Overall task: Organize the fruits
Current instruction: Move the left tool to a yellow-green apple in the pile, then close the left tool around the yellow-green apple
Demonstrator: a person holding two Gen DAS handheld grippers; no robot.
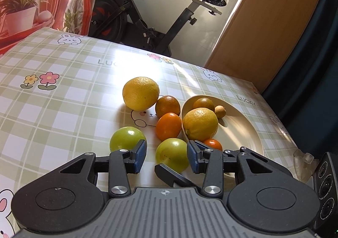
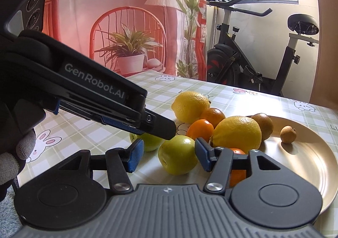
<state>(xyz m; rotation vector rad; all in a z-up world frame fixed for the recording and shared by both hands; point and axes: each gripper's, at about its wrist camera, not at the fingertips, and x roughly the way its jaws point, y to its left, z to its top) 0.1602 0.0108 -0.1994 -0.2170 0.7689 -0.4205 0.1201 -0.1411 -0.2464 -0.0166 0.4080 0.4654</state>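
Mid-frame in the left wrist view, two green fruits (image 1: 172, 154) (image 1: 126, 138), a yellow lemon (image 1: 141, 93) and two oranges (image 1: 168, 126) (image 1: 168, 106) lie clustered on the bench. Right of them, the beige plate (image 1: 243, 124) holds another lemon (image 1: 200, 124), a brownish orange (image 1: 203, 103), a small brown fruit (image 1: 220, 110) and a small orange (image 1: 213, 144).

Left gripper (image 1: 166, 156): jaws spread wide, low centre of its own view; blue pads (image 1: 139, 158) face each other.
Left gripper, right wrist view (image 2: 156, 128): enters from the upper left, angled down toward centre.
Right gripper (image 2: 166, 156): jaws wide apart, lower centre of frame.
Gloved hand (image 2: 14, 153): at the left edge, grey fingertips showing.
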